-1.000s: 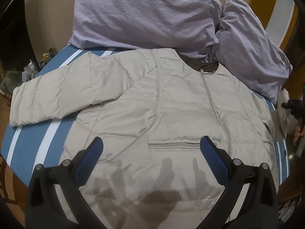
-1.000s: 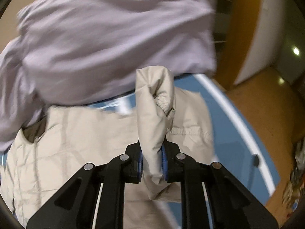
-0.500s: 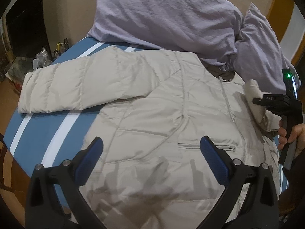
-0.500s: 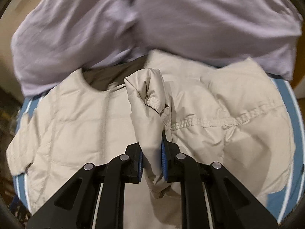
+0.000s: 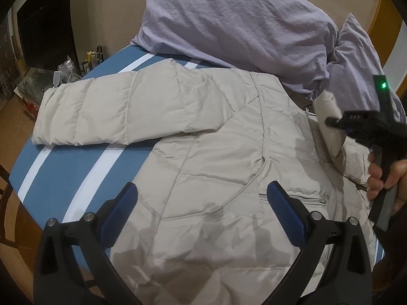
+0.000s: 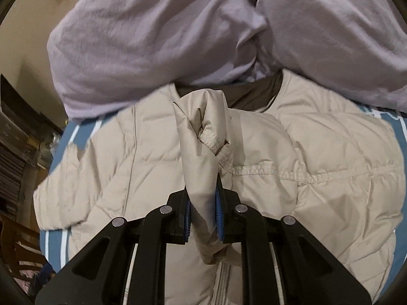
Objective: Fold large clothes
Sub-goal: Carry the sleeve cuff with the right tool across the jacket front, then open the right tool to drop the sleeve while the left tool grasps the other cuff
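A beige quilted puffer jacket (image 5: 216,157) lies front up on a blue bed with white stripes (image 5: 63,167). Its one sleeve (image 5: 106,111) stretches out flat toward the left edge. My left gripper (image 5: 201,203) hovers open above the jacket's lower front, nothing between its blue pads. The other sleeve's cuff (image 6: 203,137) is pinched in my right gripper (image 6: 203,216), which is shut on it and holds it over the jacket's chest (image 6: 318,157), near the dark collar lining (image 6: 254,94). In the left wrist view that right gripper (image 5: 330,122) enters from the right, held by a hand (image 5: 384,175).
Lilac pillows (image 5: 241,23) are heaped at the head of the bed and overlap the jacket's collar. A cluttered low stand with bottles (image 5: 66,73) sits beside the bed's far left corner. Wooden floor (image 5: 15,132) lies beyond the left edge. An orange door frame (image 5: 376,7) is at the right.
My right gripper carried the cuff from the bed's right side leftward over the jacket's chest, folding that sleeve inward. My left gripper drifted slightly, staying open above the hem.
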